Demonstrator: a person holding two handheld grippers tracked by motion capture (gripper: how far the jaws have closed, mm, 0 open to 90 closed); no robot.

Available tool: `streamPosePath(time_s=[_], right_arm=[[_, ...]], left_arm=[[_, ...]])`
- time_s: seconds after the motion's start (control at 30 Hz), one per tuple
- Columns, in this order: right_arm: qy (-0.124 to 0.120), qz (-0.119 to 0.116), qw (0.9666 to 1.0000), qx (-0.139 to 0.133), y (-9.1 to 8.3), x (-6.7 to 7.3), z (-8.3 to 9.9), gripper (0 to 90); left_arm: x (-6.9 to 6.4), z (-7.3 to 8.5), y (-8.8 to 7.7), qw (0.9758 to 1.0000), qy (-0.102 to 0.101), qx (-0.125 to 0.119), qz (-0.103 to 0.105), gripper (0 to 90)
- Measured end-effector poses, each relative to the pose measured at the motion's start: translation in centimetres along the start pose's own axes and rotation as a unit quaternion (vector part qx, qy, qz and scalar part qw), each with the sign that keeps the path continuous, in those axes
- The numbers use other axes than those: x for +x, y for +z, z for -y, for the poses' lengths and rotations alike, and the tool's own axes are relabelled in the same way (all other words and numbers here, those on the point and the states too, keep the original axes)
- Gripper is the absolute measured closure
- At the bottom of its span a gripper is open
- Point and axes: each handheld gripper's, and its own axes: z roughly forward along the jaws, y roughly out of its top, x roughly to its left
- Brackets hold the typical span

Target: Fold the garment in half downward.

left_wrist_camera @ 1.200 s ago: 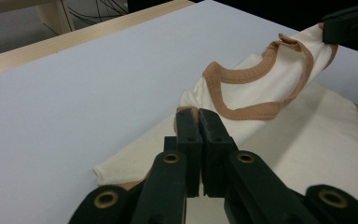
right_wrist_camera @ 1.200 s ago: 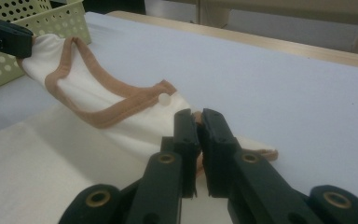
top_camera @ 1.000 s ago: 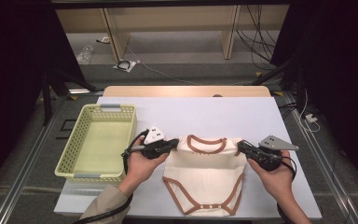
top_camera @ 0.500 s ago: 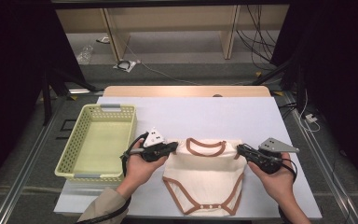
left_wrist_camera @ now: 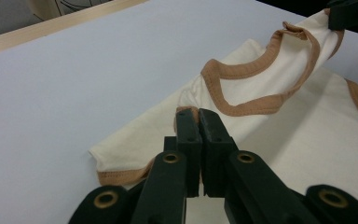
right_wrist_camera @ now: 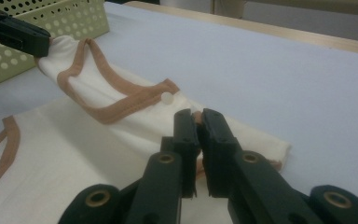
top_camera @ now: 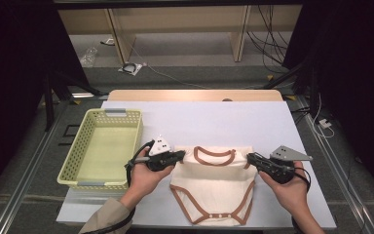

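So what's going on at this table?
A person holds a two-jaw gripper in each hand and is handling a cream baby bodysuit with brown trim spread on the white table top. The left gripper is shut on one shoulder of the garment, and the right gripper is shut on the other. A pale yellow perforated plastic basket sits to the left, with nothing in it.

White table (top_camera: 214, 119) — yellow basket (top_camera: 102, 148), cream bodysuit (top_camera: 214, 187) on it.
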Motion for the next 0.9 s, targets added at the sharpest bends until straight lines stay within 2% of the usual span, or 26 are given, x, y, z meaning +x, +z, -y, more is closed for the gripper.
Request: streamPosePath(time_s=[0.6,0.9], right_arm=[[-0.005,-0.011,0.9997,0.023,-0.21,0.07,0.42,85.2],[-0.006,-0.015,0.9995,0.026,-0.28,0.14,0.55,85.2]], left_arm=[[-0.34,0.43,-0.07,0.9999,0.007,0.013,0.007,86.9],[-0.56,0.59,-0.1,0.9998,0.009,0.015,0.008,86.9]])
